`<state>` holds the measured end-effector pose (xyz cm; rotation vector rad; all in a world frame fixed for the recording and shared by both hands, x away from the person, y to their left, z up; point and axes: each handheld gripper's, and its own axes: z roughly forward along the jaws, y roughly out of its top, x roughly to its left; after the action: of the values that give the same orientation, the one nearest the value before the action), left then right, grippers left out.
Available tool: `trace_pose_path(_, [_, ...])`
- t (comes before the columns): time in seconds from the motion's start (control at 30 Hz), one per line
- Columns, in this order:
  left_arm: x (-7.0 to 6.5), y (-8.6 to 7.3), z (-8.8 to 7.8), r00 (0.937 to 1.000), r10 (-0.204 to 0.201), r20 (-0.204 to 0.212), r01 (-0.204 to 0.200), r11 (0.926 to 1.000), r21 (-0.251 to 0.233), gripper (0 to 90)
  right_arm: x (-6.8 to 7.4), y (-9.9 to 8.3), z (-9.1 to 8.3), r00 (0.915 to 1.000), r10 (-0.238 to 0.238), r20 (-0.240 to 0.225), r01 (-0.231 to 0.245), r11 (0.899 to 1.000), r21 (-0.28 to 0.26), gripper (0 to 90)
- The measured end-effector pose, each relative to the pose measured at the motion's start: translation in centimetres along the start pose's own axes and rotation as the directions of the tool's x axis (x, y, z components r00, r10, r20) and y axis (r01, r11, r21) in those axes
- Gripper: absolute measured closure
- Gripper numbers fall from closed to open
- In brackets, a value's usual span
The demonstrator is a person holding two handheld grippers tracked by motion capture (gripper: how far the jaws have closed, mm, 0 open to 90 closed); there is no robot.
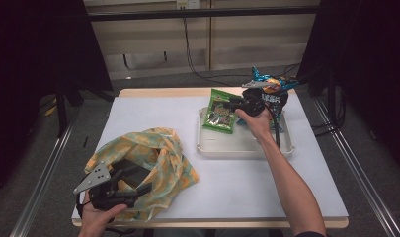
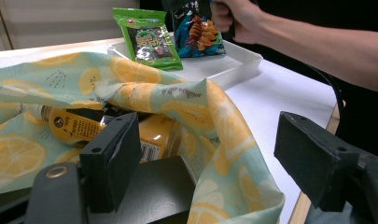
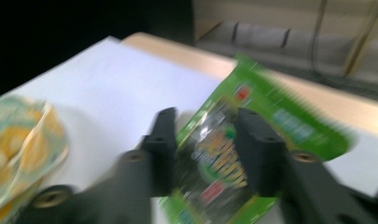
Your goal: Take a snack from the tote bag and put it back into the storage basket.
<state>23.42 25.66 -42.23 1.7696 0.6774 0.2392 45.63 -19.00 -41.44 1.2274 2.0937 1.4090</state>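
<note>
Fingers (image 3: 203,149) seemingly around green packet (image 3: 233,154)

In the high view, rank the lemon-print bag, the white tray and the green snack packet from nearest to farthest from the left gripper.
1. Lemon-print bag: right at the left gripper, whose jaws reach into its opening.
2. White tray: across the table, to the right and farther back.
3. Green snack packet: farthest, leaning at the tray's back left corner.
</note>
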Motion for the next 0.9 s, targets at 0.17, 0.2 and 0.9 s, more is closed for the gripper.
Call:
trace_pose_path(0.17, [-0.1,0.0,0.0,0.9998,0.006,0.019,-0.006,0.9999,-0.009,23.0,0.7,-2.2,1.3,0.9977,-0.002,-0.067,0.007,0.997,0.074,85.2])
trace_pose_path(0.2, [-0.1,0.0,0.0,0.9998,0.006,0.019,-0.005,0.9999,-0.008,23.1,0.7,-2.6,1.5,0.9969,-0.002,-0.079,0.009,0.996,0.09,87.8])
trace_pose_path(0.9, [0.0,0.0,-0.1,0.9998,0.009,0.018,-0.009,0.9999,-0.011,23.1,1.1,-4.6,5.5,0.99,-0.023,-0.139,0.069,0.938,0.34,90.0])
